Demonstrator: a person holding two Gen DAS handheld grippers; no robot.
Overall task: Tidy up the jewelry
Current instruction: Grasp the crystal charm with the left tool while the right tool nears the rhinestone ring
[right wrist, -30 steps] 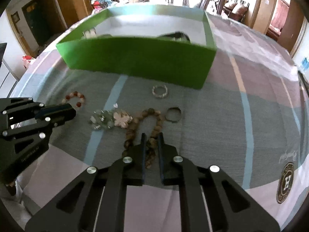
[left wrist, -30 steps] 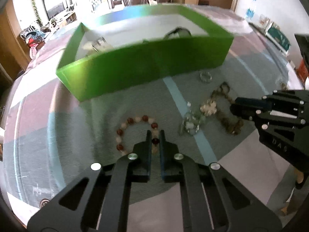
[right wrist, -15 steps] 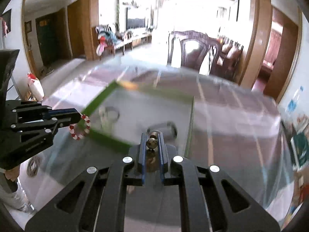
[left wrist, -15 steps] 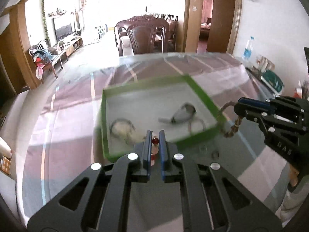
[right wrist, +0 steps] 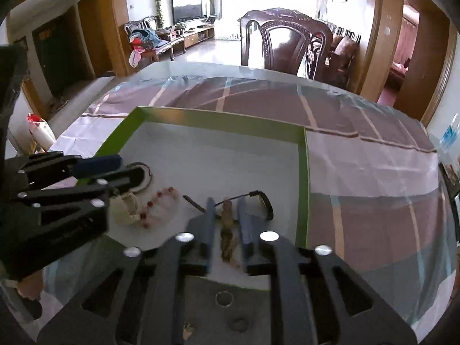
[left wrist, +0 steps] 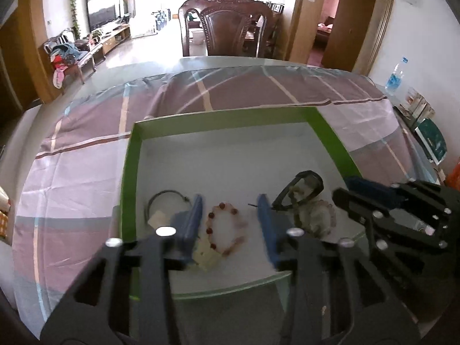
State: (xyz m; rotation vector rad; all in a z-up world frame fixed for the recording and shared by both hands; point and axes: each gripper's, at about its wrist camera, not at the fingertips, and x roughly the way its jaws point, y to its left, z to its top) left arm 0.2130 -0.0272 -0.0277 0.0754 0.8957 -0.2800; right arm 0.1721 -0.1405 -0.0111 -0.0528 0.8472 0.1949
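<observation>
A green box (left wrist: 130, 155) with a white floor stands on the plaid tablecloth; it also shows in the right wrist view (right wrist: 303, 189). My left gripper (left wrist: 230, 224) is open above the box, and the red and white bead bracelet (left wrist: 225, 230) lies on the floor between its fingers. My right gripper (right wrist: 225, 221) is open over the box, and the brown bead bracelet (right wrist: 227, 230) hangs or lies between its fingers, blurred. A black band (left wrist: 302, 187), a thin dark hoop (left wrist: 165, 201) and pale jewelry (left wrist: 319, 220) lie inside too.
Small dark rings (right wrist: 224, 299) lie on the cloth in front of the box. A wooden chair (left wrist: 227, 31) stands behind the table. Books (left wrist: 431, 141) and a water bottle (left wrist: 398, 73) sit at the right edge.
Both grippers came over the box and opened. The red and white bracelet left the left gripper and lies in the box. The brown bracelet is released between the right fingers.
</observation>
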